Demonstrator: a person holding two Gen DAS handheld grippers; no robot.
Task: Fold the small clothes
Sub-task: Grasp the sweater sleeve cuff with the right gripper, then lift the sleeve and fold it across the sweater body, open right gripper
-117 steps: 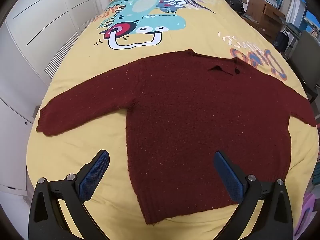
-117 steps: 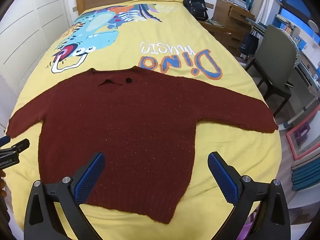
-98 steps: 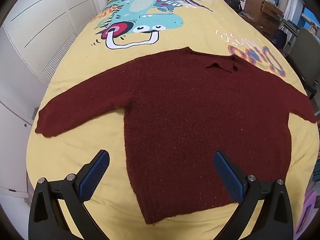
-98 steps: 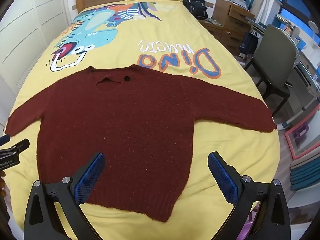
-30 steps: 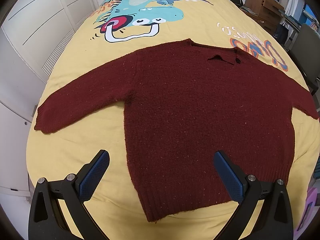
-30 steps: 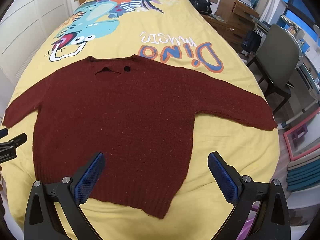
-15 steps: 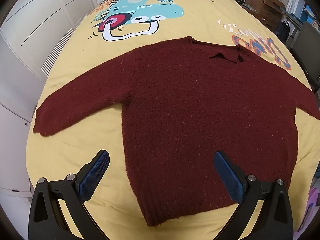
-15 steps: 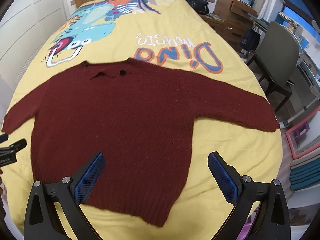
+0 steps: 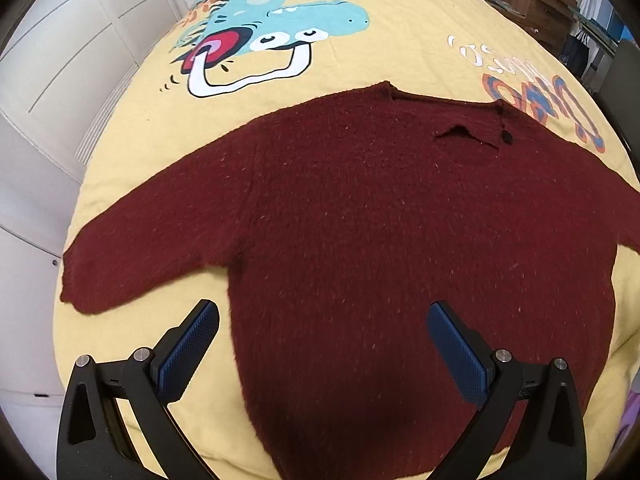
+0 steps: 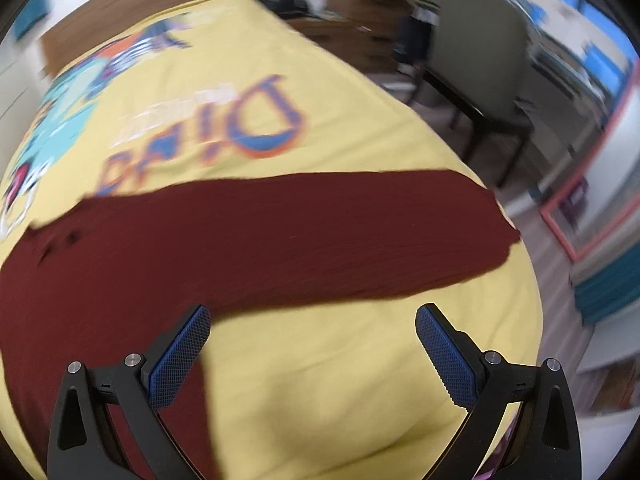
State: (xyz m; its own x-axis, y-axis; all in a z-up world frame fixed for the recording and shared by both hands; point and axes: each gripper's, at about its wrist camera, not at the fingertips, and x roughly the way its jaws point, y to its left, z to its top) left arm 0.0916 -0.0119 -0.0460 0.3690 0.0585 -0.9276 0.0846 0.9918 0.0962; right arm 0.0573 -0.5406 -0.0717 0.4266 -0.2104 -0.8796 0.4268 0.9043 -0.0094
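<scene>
My left claw [image 9: 322, 328] hangs released over the lower body of the dark red sweater [image 9: 380, 240], its blue pads [image 9: 188, 350] spread wide and gripping nothing. The sweater lies flat on the yellow bedspread [image 9: 380, 40], sleeves out to both sides, collar toward the dinosaur print [image 9: 276, 36]. My right claw [image 10: 312, 334] is released too, empty, above bare bedspread just below the right sleeve [image 10: 360, 240]. That view is badly blurred; I think a chair [image 10: 480, 40] stands beside the bed.
</scene>
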